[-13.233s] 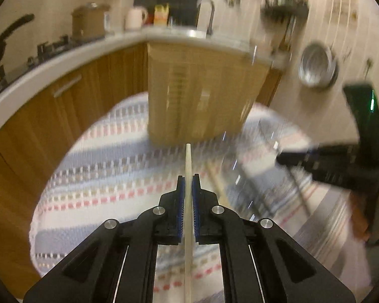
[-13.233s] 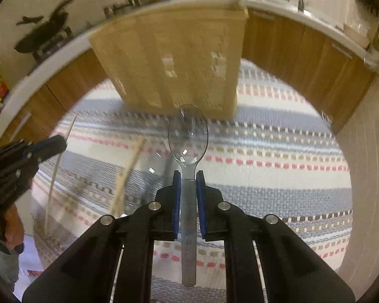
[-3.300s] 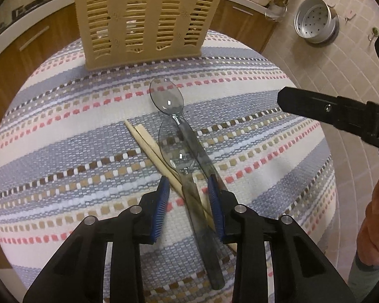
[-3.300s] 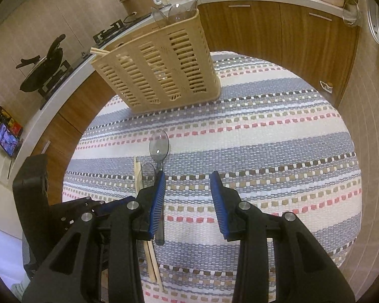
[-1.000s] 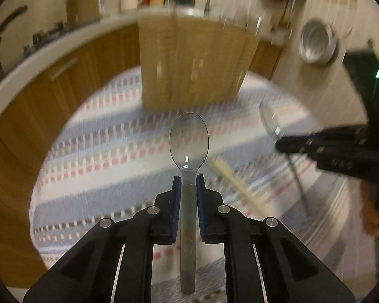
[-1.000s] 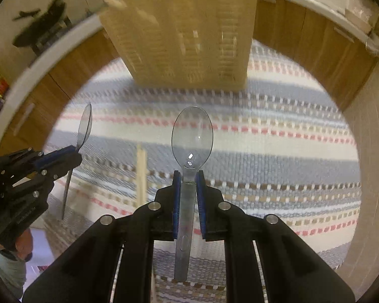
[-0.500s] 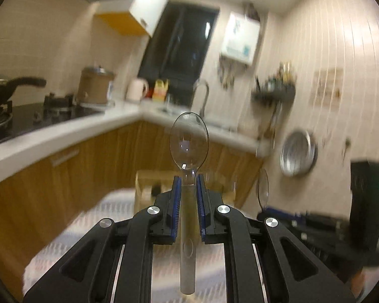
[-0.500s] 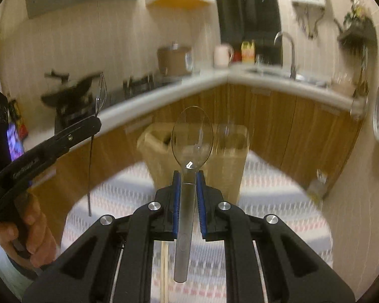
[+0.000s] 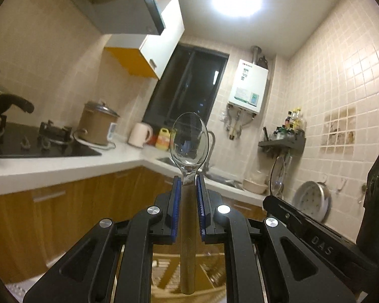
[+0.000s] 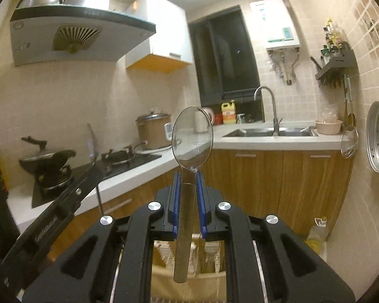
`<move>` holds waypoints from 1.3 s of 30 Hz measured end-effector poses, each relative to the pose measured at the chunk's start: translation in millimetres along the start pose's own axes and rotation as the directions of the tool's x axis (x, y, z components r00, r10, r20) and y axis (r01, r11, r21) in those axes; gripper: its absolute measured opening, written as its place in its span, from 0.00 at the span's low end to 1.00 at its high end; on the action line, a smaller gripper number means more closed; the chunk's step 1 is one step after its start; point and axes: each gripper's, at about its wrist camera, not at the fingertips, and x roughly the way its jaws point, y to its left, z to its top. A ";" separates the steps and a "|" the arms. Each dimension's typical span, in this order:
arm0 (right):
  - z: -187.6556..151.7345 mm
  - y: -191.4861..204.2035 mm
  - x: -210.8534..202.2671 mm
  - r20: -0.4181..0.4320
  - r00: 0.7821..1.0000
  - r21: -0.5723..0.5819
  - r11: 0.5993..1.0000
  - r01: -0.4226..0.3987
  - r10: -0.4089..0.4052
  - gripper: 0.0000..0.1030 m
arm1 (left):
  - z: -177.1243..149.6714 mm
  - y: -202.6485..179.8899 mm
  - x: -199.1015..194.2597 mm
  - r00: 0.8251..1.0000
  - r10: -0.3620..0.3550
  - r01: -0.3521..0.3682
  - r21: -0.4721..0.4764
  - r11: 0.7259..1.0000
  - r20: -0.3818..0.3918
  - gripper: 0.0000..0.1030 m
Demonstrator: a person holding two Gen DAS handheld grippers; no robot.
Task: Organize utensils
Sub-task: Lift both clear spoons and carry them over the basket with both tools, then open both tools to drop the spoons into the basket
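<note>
Clear plastic spoons occupy both tongs: the left tongs (image 9: 188, 189) pinch one spoon (image 9: 189, 141) by the handle just below the bowl, and the right tongs (image 10: 188, 189) pinch a second spoon (image 10: 192, 139) the same way, blue pads pressed flat against each handle. Each spoon stands bowl-forward along its tongs, roughly level, with the kitchen showing through the transparent bowl; the handles look smoky and translucent, thin and flat, and are judged light and somewhat slippery. Both spoons are in the air, well above the table, which is out of view. The beige slotted utensil basket (image 10: 209, 255) appears low in the right wrist view, beneath and behind the right tongs, and only as a blur at the bottom of the left view. The step in hand is judged to be the carry of two picked spoons toward that basket. The next move calls for tipping each spoon upright, most likely handle down, aligning it over an open compartment, lowering it, and only then spreading the pads. The two tongs are close together, so one after the other seems prudent to avoid a clash. Which compartment is free cannot be told.
</note>
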 end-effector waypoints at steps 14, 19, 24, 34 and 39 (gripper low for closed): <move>-40.3 -21.3 48.7 0.059 0.995 -0.077 0.993 0.085 -0.080 0.10 | -50.4 14.2 42.6 0.998 0.035 -0.035 0.018 0.999 -0.055 0.10; -48.7 -26.0 47.1 0.049 0.997 -0.065 0.996 0.067 -0.064 0.11 | -55.6 16.4 46.5 0.997 0.029 -0.027 0.034 0.999 -0.076 0.11; -47.8 -34.4 39.2 0.015 1.000 -0.013 1.000 0.028 -0.027 0.15 | -50.9 17.2 35.4 0.997 0.016 -0.013 0.044 0.999 -0.071 0.31; -40.9 -21.4 -4.9 -0.002 1.000 -0.046 0.999 0.023 -0.024 0.46 | -33.8 26.0 3.3 0.996 0.012 -0.011 0.012 1.000 -0.084 0.32; -29.9 -8.4 -35.2 0.001 1.000 -0.067 0.997 0.029 -0.029 0.46 | -8.9 25.0 -26.1 0.997 -0.002 0.001 -0.001 1.000 -0.080 0.32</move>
